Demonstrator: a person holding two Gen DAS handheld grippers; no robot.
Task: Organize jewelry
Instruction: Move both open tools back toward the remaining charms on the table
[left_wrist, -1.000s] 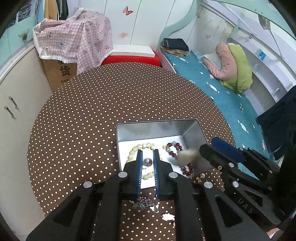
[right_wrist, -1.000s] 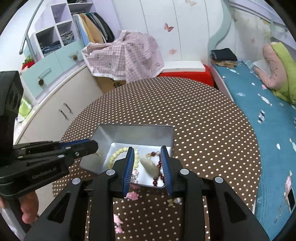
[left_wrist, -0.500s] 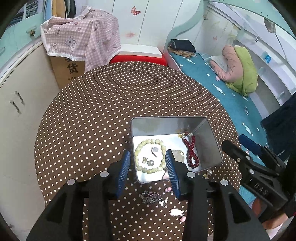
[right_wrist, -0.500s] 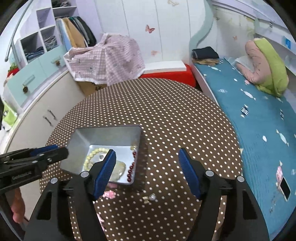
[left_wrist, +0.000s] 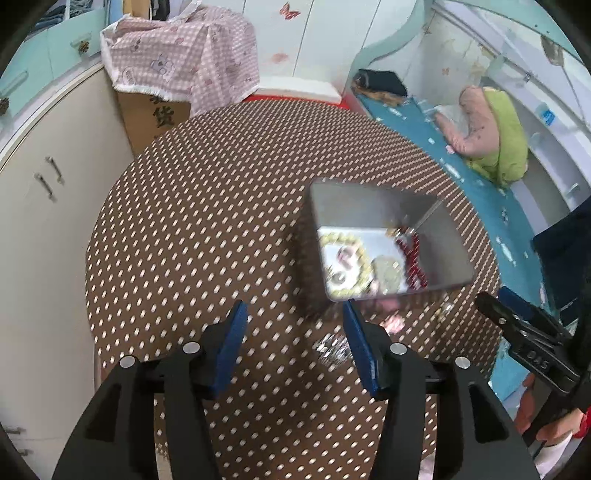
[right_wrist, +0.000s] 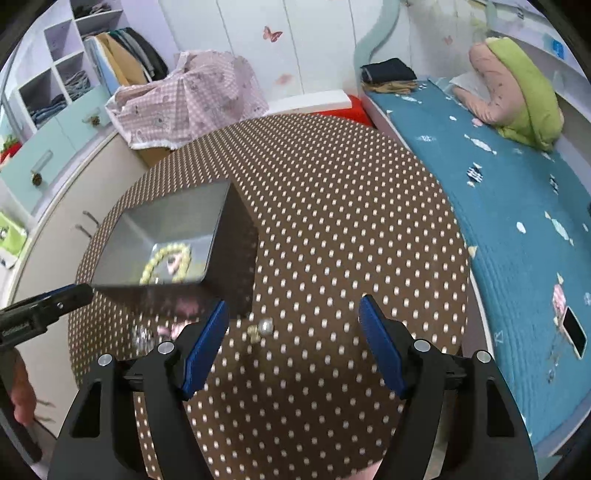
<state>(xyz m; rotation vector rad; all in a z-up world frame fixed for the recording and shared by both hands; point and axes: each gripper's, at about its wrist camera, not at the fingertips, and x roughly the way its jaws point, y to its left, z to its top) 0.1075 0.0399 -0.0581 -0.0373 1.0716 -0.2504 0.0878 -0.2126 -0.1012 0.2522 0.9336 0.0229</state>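
I count one metal tin (left_wrist: 373, 210) ahead of my left tongs, holding one pale bead bracelet (left_wrist: 356, 254) and one red bead bracelet (left_wrist: 412, 254). Between my right tongs lies one pearl earring (right_wrist: 264, 326); one sparkly silver piece (left_wrist: 332, 349) sits beside my left tongs.

Motion blur smears the metal tin (left_wrist: 436, 254) and its contents in both views. In the right wrist view its near wall (right_wrist: 173, 291) hides most of the pale bead bracelet (right_wrist: 162, 260). Small pieces on the tablecloth (left_wrist: 332, 347) are too blurred to identify.
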